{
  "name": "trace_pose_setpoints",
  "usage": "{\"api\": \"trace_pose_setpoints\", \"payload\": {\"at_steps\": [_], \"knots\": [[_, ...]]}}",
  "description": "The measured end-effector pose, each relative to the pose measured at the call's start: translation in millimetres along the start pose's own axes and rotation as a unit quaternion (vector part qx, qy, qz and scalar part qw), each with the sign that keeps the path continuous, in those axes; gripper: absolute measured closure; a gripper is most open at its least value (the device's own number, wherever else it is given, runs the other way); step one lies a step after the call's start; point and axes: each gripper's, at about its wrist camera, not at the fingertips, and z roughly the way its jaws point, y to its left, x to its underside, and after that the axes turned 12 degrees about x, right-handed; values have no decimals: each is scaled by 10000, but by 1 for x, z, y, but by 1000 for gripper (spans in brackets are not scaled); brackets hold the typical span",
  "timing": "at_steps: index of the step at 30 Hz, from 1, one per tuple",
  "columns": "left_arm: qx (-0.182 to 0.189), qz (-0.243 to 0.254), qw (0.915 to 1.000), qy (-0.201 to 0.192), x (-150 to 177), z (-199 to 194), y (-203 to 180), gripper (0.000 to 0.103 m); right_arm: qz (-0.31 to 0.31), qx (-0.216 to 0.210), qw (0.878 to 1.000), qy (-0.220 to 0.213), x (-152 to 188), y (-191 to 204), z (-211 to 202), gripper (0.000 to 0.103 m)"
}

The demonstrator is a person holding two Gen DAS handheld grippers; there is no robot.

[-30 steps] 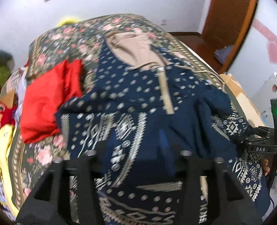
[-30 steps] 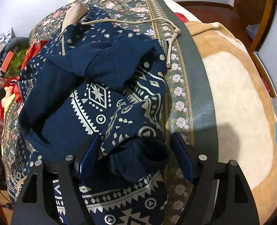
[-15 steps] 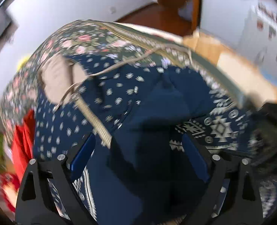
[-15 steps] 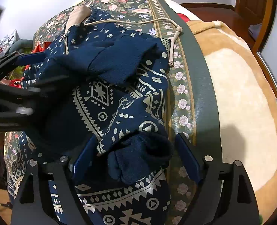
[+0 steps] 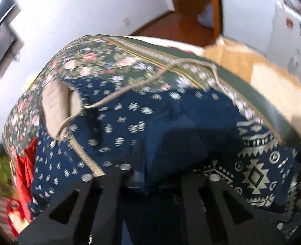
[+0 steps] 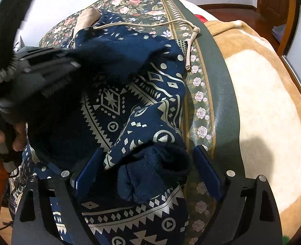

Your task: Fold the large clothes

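Your hoodie (image 6: 130, 94), navy with pale geometric bands, lies crumpled on the floral bedspread (image 6: 130, 2), its bulk toward the bed's right edge. The beige-lined hood (image 5: 56, 104) points to the far end of the bed, and the drawstring (image 6: 150, 23) trails across the spread to the green border strip.

Your left gripper (image 5: 150, 175) has just closed; its jaws stand narrow and pinch a plain navy fold of the hoodie. This view is motion-blurred, so the exact bite is hard to read. In the right wrist view the same tool (image 6: 38, 71) sits over the hoodie's left part.

Your right gripper (image 6: 146, 169) has just been opening; its jaws stand wide on either side of the bunched cuff (image 6: 156, 167), with the blue pads (image 6: 87, 169) apart from it.

A tan blanket (image 6: 262, 102) covers the bed beyond the spread's right edge. Red cloth (image 5: 26, 169) lies at the left edge.
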Motion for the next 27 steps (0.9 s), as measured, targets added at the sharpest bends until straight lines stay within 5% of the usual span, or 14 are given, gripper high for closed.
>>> {"api": "trace_pose_setpoints", "payload": {"at_steps": [5, 12, 20, 23, 27], "knots": [[3, -905, 9949, -443, 7, -44, 50, 97, -2, 1, 10000, -7, 2, -1, 0, 14], [46, -2096, 9724, -1023, 68, -115, 116, 97, -50, 74, 10000, -14, 2, 0, 0, 14], [259, -3248, 9444, -449, 184, -102, 134, 88, -196, 275, 9994, -17, 2, 7, 1, 14], [413, -3837, 9216, -411, 224, -95, 145, 66, -221, 302, 9993, -10, 1, 7, 2, 14], [867, -4619, 8782, -891, 266, -100, 158, 59, -245, 331, 9992, -7, 2, 7, 2, 13]]}}
